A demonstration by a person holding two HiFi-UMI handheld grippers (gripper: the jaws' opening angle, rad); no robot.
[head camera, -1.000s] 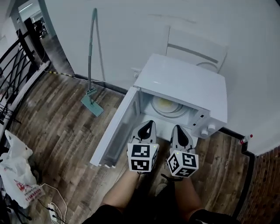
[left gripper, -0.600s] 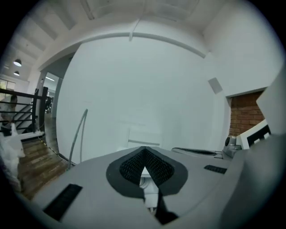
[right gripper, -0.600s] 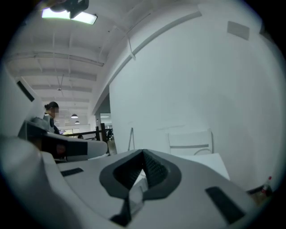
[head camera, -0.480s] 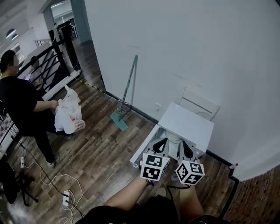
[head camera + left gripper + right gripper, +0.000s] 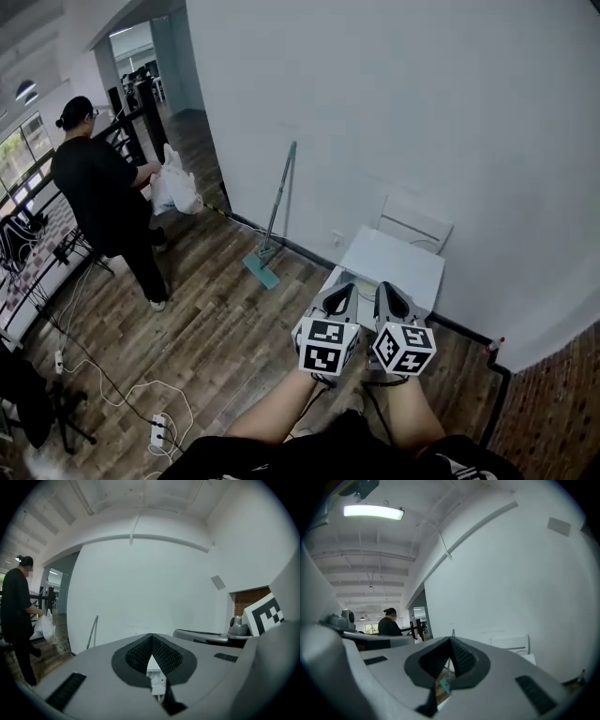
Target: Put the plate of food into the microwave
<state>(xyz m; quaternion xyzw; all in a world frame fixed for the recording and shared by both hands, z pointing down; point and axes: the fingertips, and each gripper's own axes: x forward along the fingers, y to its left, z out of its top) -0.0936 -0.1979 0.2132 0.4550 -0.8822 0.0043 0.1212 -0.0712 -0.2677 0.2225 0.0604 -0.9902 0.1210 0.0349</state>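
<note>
The white microwave (image 5: 398, 265) stands on the wood floor against the white wall, small in the head view. Its front is mostly covered by my two grippers, so I cannot make out the plate of food or the door. My left gripper (image 5: 341, 290) and right gripper (image 5: 386, 290) are held side by side over the microwave's front, both pointing at the wall. In the left gripper view the left gripper (image 5: 151, 640) has its jaws together with nothing between them. The right gripper (image 5: 450, 641) looks the same in the right gripper view.
A mop (image 5: 272, 230) leans on the wall left of the microwave. A white chair back (image 5: 415, 229) stands behind it. A person in black (image 5: 101, 199) with a white bag (image 5: 176, 192) stands far left. Cables and a power strip (image 5: 157, 431) lie on the floor.
The head view has pulled up and back, so the microwave looks much smaller. The plate seen inside it earlier is out of sight. The person with the bag has moved toward the far left.
</note>
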